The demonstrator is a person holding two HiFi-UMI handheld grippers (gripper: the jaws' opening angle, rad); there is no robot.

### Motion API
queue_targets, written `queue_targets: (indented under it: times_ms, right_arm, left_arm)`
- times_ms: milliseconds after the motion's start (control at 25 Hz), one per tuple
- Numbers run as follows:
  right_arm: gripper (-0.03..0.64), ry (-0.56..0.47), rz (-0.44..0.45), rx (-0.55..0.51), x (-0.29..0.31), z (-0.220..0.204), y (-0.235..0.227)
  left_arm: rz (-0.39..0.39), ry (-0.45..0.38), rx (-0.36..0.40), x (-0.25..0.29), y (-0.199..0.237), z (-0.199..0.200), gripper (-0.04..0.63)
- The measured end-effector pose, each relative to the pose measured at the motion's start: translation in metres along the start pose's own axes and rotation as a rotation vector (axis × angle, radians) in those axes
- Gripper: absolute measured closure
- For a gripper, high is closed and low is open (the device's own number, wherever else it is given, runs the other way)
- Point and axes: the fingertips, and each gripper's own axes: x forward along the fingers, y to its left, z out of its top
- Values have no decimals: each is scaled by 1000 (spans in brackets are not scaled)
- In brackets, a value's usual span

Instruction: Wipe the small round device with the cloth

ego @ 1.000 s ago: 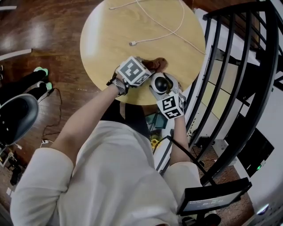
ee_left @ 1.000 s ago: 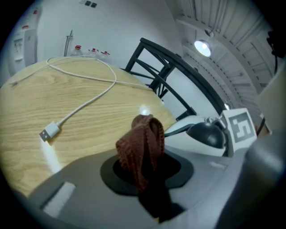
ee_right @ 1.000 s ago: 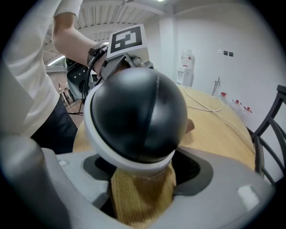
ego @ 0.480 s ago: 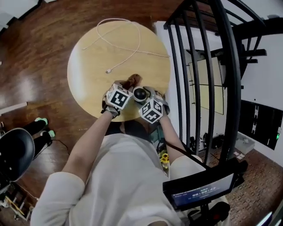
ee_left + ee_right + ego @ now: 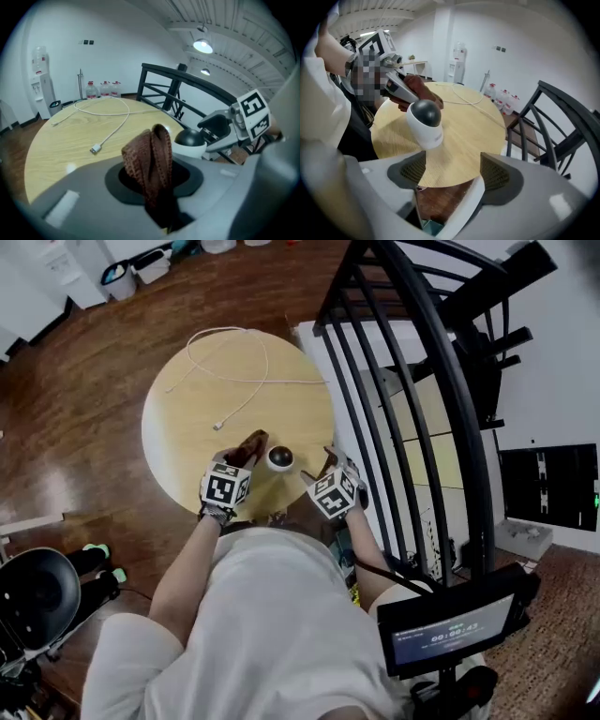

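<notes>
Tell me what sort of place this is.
Probably an office or studio rather than a home: a water dispenser with spare bottles nearby stands against a white wall, and a black stair railing runs beside the round wooden table.

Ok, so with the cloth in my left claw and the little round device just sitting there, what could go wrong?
The device stands unheld near the edge of the table, the right claw open and clear of it; a sideways wipe could tip or slide it off. Only a short fold of cloth sticks out of the left claw, so the hard tips might scrape the dark dome.
</notes>
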Motion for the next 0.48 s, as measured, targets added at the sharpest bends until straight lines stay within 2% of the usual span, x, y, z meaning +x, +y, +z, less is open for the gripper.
queue_targets:
  times_ms: [80, 280, 480]
  right_arm:
    - [253, -43, -47, 29, -10, 5, -10]
    - [253, -137, -108, 12, -33, 29, -24]
    - [253, -249, -164, 58, -66, 60, -49]
  left_arm:
    - [-10, -46, 9, -9, 3, 11, 486]
    - [-11, -158, -1, -40, 0, 39, 485]
    - [-12, -258, 78, -69, -9, 79, 486]
